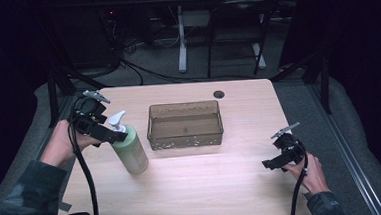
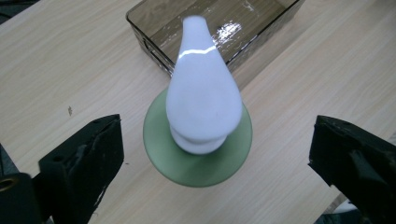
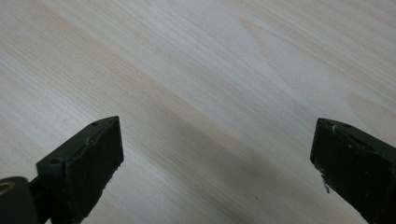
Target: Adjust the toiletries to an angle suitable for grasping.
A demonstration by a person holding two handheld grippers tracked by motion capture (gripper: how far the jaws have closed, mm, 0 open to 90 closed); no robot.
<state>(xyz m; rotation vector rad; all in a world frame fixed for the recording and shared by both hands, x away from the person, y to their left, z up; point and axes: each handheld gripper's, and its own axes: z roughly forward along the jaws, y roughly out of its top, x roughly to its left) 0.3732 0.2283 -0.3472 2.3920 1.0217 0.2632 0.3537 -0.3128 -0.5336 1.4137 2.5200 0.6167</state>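
Tongs on L hand (image 1: pixel 116 137) hang wide apart over soap bottle (image 1: pixel 131 151), pointing down; R tongs (image 1: pixel 269 164) apart, low over desk (image 1: pixel 207 171).

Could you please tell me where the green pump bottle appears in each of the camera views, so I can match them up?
High view: the green pump bottle stands left of centre on the table, at the left gripper.
Left gripper view: seen from above at centre, white pump head between the open jaws.
Right gripper view: bare tabletop between the open jaws of the right gripper.
Shared landmark: the brown transparent bin, behind the bottle in the left gripper view.
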